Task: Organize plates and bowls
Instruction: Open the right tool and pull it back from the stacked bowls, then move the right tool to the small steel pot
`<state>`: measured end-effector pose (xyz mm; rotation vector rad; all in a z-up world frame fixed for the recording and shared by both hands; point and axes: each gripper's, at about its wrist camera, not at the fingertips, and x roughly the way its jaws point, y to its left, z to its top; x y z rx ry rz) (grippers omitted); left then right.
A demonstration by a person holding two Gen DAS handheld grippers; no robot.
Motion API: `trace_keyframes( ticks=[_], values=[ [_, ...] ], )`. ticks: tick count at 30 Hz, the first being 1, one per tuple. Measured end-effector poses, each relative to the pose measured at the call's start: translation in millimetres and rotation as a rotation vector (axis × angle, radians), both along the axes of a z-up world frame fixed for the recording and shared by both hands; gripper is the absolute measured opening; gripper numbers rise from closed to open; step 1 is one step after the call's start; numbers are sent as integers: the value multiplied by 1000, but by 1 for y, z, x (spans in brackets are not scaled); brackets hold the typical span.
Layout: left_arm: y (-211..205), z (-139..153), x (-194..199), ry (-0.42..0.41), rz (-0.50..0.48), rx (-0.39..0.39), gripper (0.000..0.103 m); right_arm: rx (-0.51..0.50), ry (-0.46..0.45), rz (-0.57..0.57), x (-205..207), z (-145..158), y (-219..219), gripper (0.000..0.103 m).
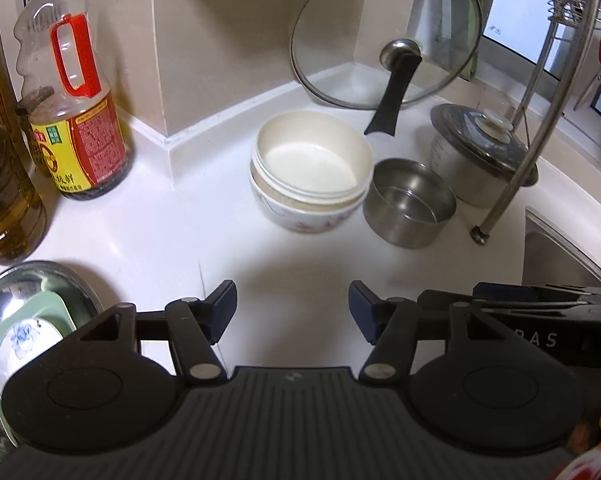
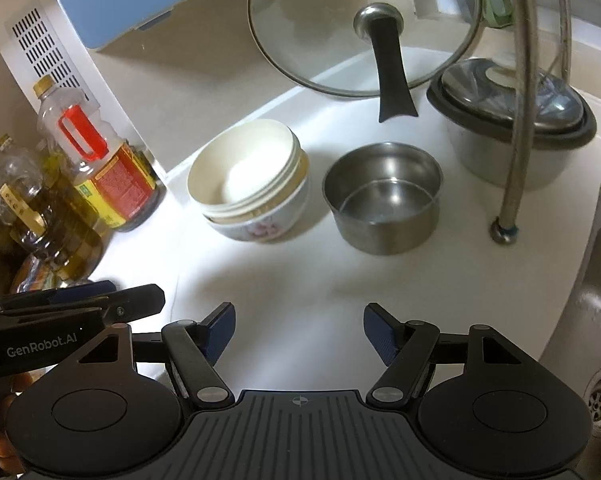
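A stack of white bowls (image 1: 312, 168) (image 2: 248, 180) sits on the white counter (image 1: 180, 232), the lowest one with a red flower pattern. Just right of it stands an empty steel bowl (image 1: 410, 202) (image 2: 384, 196). My left gripper (image 1: 291, 288) hangs open over bare counter, short of the bowls, with nothing between its blue pads. My right gripper (image 2: 299, 310) is open too and holds nothing, facing the gap between the stack and the steel bowl. At the lower left a steel basin (image 1: 40, 280) holds a green dish and a white flowered plate (image 1: 24, 336).
A glass lid (image 1: 384, 32) leans against the back wall beside a covered pot (image 1: 480, 148). Sauce and oil bottles (image 1: 76, 120) crowd the left. A dish rack's steel leg (image 1: 500, 208) stands by the sink (image 2: 596, 320) on the right. The two grippers are side by side.
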<state>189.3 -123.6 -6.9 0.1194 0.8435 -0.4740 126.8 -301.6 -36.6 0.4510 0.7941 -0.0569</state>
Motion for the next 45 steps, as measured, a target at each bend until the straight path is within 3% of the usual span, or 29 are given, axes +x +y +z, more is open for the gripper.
trace_keyframes(
  ticks=[23, 45],
  values=[
    [-34, -20, -37, 57, -68, 18, 60, -63, 92, -73, -45, -21, -17, 71],
    [-77, -30, -16, 45, -54, 1, 59, -68, 61, -147, -41, -27, -52, 71]
  ],
)
